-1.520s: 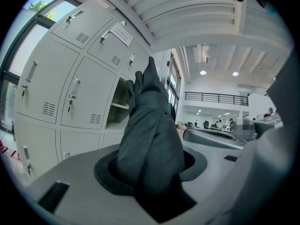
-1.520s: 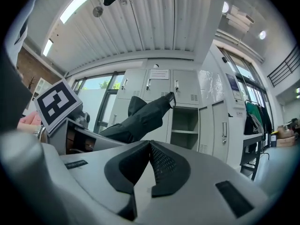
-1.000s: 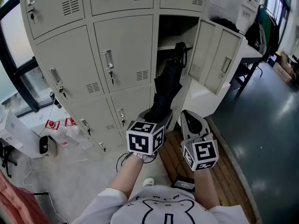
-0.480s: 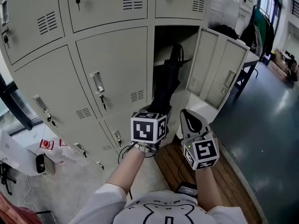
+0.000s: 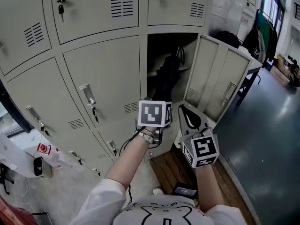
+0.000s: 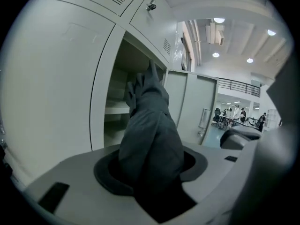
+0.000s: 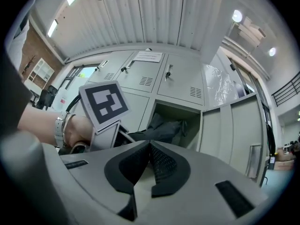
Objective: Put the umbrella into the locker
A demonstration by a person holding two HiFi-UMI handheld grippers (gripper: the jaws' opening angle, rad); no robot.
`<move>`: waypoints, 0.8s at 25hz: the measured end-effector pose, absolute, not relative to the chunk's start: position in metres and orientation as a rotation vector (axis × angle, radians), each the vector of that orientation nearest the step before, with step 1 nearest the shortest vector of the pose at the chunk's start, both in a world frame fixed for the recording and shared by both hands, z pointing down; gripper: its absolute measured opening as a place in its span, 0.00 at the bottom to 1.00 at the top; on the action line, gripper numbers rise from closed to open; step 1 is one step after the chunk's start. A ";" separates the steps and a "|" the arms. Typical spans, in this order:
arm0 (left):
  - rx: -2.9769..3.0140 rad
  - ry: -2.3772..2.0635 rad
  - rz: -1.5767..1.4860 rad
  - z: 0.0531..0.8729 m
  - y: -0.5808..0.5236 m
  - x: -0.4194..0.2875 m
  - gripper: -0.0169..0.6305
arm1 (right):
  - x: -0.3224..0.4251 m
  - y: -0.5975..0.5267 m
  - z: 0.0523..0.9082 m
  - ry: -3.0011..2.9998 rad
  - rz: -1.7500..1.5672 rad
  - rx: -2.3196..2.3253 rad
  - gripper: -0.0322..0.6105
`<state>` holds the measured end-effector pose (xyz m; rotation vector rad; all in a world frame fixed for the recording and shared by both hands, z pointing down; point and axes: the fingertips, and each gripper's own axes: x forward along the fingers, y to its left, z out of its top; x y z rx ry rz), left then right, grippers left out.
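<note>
Left hand-held gripper (image 6: 152, 172): my jaws are closed partway round the lower end of the folded umbrella, with dark fabric filling the gap between the pads.
Umbrella (image 5: 166, 81): black and folded, slanting up from that grip. Its upper end is past the locker's front edge, inside the open compartment.
Locker (image 5: 187, 48): one compartment stands open, and a shelf (image 5: 157, 72) crosses it behind the umbrella.
Right hand-held gripper (image 7: 149, 161): jaws pressed together on nothing. It sits just beside the left one, below the opening.
Door (image 5: 220, 78): swung wide to the right, apart from both grippers.
Risk, snag: loose folds or the strap could catch on the shelf's front edge as I push in.
Risk, slip: I grip soft cloth, so the umbrella may slide or twist.
Risk, fall-out: released leaning outward, it could tip back over the front edge.
</note>
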<state>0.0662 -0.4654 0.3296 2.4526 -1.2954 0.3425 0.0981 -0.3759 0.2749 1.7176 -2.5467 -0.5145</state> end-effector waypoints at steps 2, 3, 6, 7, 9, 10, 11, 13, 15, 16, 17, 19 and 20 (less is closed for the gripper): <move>2.430 -1.322 0.356 0.324 -0.481 0.074 0.40 | 0.104 -0.386 0.275 -2.563 -0.506 1.705 0.07; 2.418 -1.337 0.367 0.321 -0.489 0.077 0.40 | 0.108 -0.391 0.274 -2.570 -0.501 1.704 0.07; 2.370 -1.362 0.393 0.319 -0.512 0.087 0.40 | 0.121 -0.405 0.273 -2.595 -0.483 1.706 0.07; 2.351 -1.366 0.403 0.319 -0.519 0.090 0.40 | 0.126 -0.409 0.273 -2.600 -0.481 1.706 0.07; 2.319 -1.373 0.433 0.318 -0.534 0.096 0.40 | 0.135 -0.416 0.274 -2.609 -0.473 1.713 0.07; 2.306 -1.375 0.454 0.317 -0.541 0.098 0.40 | 0.139 -0.420 0.274 -2.615 -0.465 1.719 0.07; 2.294 -1.380 0.480 0.315 -0.548 0.099 0.40 | 0.143 -0.423 0.275 -2.624 -0.454 1.726 0.07; 2.270 -1.405 0.536 0.311 -0.561 0.100 0.40 | 0.151 -0.430 0.275 -2.642 -0.433 1.737 0.07; 2.240 -1.444 0.574 0.307 -0.575 0.101 0.40 | 0.156 -0.436 0.276 -2.657 -0.418 1.740 0.07; 2.220 -1.464 0.587 0.306 -0.581 0.101 0.40 | 0.157 -0.439 0.277 -2.664 -0.414 1.737 0.07; 2.199 -1.481 0.601 0.306 -0.588 0.101 0.40 | 0.159 -0.441 0.277 -2.671 -0.411 1.731 0.07; 2.165 -1.508 0.636 0.307 -0.601 0.103 0.40 | 0.160 -0.446 0.278 -2.684 -0.408 1.715 0.07; 2.155 -1.515 0.659 0.307 -0.607 0.104 0.40 | 0.162 -0.448 0.279 -2.689 -0.404 1.711 0.07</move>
